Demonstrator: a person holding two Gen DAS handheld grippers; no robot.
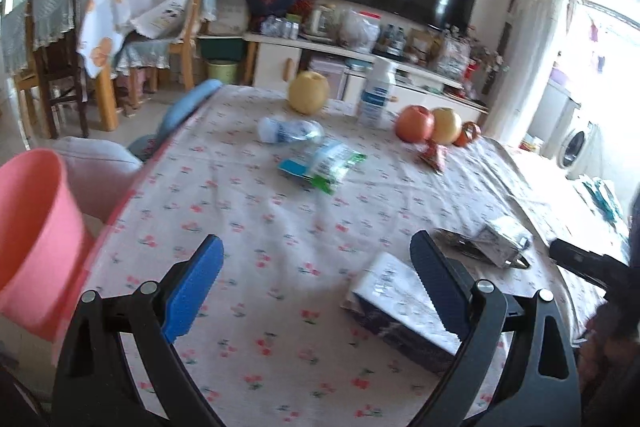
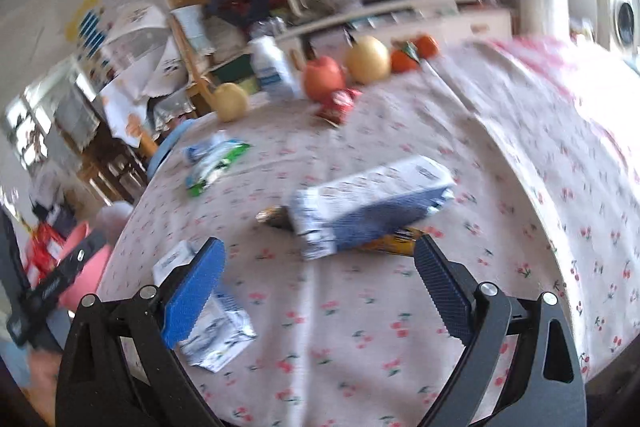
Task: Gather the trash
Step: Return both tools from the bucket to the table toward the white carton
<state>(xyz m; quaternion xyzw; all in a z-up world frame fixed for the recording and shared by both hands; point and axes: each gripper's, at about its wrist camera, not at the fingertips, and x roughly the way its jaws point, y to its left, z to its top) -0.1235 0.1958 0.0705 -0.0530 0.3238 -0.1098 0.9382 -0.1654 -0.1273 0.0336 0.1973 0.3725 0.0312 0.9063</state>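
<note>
Trash lies scattered on a table with a cherry-print cloth [image 1: 248,227]. A crushed clear bottle [image 1: 290,131], a green-and-white wrapper [image 1: 324,167] and a red wrapper [image 1: 434,155] lie toward the far side. My left gripper [image 1: 316,247] hovers open and empty over the cloth, with a flattened blue-and-white carton [image 1: 396,303] beside its right finger. My right gripper [image 2: 320,247] is open and empty just short of a second blue-and-white carton [image 2: 372,203], which lies on a yellow-and-black wrapper [image 2: 392,245]. The flattened carton [image 2: 216,323] lies by its left finger.
A pink bin [image 1: 36,239] stands off the table's left edge. A pear [image 1: 309,93], two apples [image 1: 416,123], small orange fruit [image 1: 466,135] and an upright white bottle [image 1: 376,95] stand along the far edge. Beyond are chairs, a cluttered sideboard and a television.
</note>
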